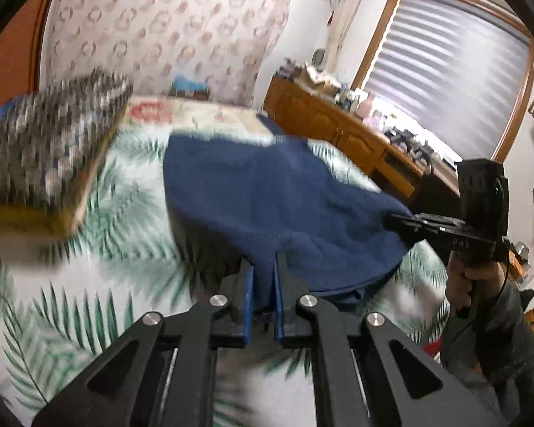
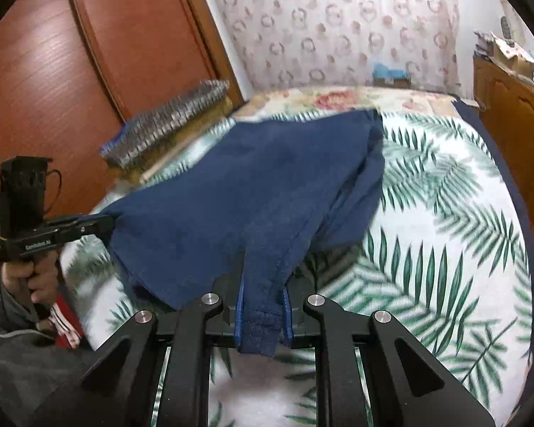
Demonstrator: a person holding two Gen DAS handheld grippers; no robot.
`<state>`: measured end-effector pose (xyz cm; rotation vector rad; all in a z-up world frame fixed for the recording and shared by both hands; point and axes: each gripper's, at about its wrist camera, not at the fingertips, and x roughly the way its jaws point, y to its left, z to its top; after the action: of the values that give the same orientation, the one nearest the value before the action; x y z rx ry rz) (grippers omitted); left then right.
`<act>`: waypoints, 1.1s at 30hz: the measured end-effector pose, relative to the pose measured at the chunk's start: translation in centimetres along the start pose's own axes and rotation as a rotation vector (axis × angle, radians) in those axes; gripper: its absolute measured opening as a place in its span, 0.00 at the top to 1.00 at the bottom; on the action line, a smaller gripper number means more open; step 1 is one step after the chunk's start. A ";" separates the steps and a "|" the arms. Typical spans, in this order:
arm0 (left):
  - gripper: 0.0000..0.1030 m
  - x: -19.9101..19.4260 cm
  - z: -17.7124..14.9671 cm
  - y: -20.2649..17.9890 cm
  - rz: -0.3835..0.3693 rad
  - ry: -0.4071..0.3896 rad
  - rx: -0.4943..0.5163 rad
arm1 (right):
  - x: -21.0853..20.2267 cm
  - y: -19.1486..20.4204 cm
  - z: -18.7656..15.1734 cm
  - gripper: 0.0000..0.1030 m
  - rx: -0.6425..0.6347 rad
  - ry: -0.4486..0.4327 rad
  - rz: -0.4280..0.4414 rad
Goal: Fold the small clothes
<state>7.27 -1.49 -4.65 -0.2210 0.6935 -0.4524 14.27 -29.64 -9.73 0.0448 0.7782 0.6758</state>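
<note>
Slippage threatens first at the left gripper (image 1: 264, 277), clenched on a thin pinch of the navy garment (image 1: 267, 192) stretched above the bed (image 1: 71, 320), then at the right gripper (image 2: 263, 295), clamping only its hem, since one tug could drop a corner.

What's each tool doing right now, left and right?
Left tool: closed, gripping an edge of the blue garment.
Right tool: closed, gripping another edge of the same garment.

Matt navy knit garment (image 1: 267, 195); glossy wooden door (image 2: 71, 64).
</note>
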 end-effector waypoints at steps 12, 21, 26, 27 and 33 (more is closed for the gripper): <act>0.94 6.1 12.3 3.8 0.081 -0.107 -0.045 | 1.8 -2.8 11.4 0.87 0.017 -0.081 -0.032; 0.93 12.9 14.7 6.9 0.157 -0.028 -0.092 | 7.4 -7.5 15.3 0.75 0.094 0.001 -0.087; 0.91 13.7 15.1 7.5 0.164 -0.017 -0.099 | 6.8 -8.9 15.8 0.48 0.085 -0.006 -0.162; 0.90 13.6 15.2 7.6 0.151 -0.020 -0.108 | 6.5 -8.9 15.7 0.48 0.065 -0.013 -0.168; 0.83 11.3 15.7 7.3 0.168 -0.046 -0.067 | 5.1 -9.3 14.6 0.46 -0.002 -0.012 -0.179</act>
<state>27.72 0.36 -1.74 -0.2336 0.6764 -0.2626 31.61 -31.05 -5.00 -0.0228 0.7604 0.5060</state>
